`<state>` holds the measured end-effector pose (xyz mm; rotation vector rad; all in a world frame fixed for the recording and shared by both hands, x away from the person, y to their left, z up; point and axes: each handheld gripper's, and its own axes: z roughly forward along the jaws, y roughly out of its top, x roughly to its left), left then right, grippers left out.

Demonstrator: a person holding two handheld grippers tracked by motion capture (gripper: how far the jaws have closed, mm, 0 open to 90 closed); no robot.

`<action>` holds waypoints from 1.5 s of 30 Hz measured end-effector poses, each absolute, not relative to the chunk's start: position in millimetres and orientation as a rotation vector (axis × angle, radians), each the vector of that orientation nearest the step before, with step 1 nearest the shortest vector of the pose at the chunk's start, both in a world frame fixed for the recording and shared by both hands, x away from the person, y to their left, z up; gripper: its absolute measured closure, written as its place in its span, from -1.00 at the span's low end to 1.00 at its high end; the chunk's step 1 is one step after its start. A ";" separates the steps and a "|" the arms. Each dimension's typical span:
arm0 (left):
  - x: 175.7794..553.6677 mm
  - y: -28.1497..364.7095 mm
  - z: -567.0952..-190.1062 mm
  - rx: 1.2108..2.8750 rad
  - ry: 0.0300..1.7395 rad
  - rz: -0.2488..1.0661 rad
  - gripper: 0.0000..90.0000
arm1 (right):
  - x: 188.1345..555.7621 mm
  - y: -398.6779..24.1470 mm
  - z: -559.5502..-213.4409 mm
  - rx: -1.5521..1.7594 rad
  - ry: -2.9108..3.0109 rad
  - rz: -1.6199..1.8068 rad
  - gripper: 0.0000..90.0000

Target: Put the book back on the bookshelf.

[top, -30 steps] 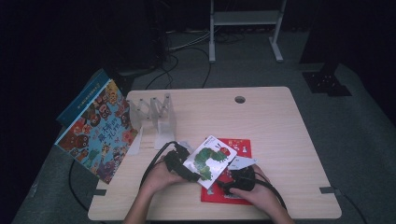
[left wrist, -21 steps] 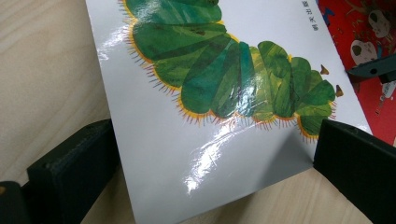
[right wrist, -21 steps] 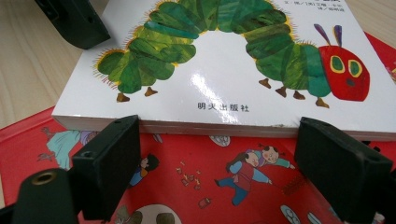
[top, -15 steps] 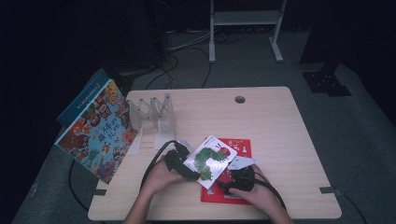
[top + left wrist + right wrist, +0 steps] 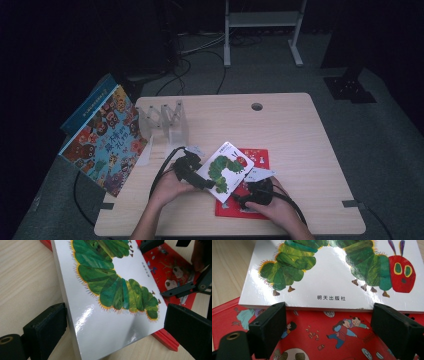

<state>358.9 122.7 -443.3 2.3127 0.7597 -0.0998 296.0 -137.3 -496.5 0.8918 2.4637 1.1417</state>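
A white picture book with a green caterpillar lies askew on top of a red picture book near the table's front edge. My left gripper is at the white book's near left corner. In the left gripper view its wide-apart jaws straddle that corner, the left one right against the book's edge, and the gripper is open. My right gripper hovers open over the red book, just short of the white book's edge. Its jaws have just been opening a little, with nothing gripped between them.
A large colourful book leans off the table's left edge. A clear plastic rack stands at the back left. A cable hole is at the back middle. Black cables trail from both grippers toward the front edge.
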 end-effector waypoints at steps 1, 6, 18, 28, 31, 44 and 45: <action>358.0 123.2 -441.0 2.308 0.756 -0.097 -0.91 | 296.1 -137.5 -496.6 0.890 2.463 1.144 -0.73; 353.9 124.2 -430.3 2.263 0.725 -0.087 -0.88 | 295.3 -137.5 -497.1 0.907 2.454 1.147 -0.76; 342.1 122.2 -401.3 2.204 0.617 -0.071 -0.62 | 293.8 -138.0 -497.1 0.919 2.448 1.144 -0.77; 338.4 120.4 -394.0 2.216 0.608 -0.033 -0.36 | 293.6 -138.2 -497.3 0.917 2.447 1.144 -0.77; 336.2 119.5 -391.6 2.218 0.607 -0.030 -0.27 | 293.2 -138.2 -497.2 0.920 2.447 1.145 -0.76; 336.1 118.5 -387.4 2.214 0.620 -0.043 0.01 | 292.5 -138.8 -497.7 0.917 2.442 1.152 -0.76; 335.6 117.3 -387.6 2.217 0.611 -0.051 0.02 | 292.5 -139.0 -497.8 0.915 2.443 1.154 -0.76</action>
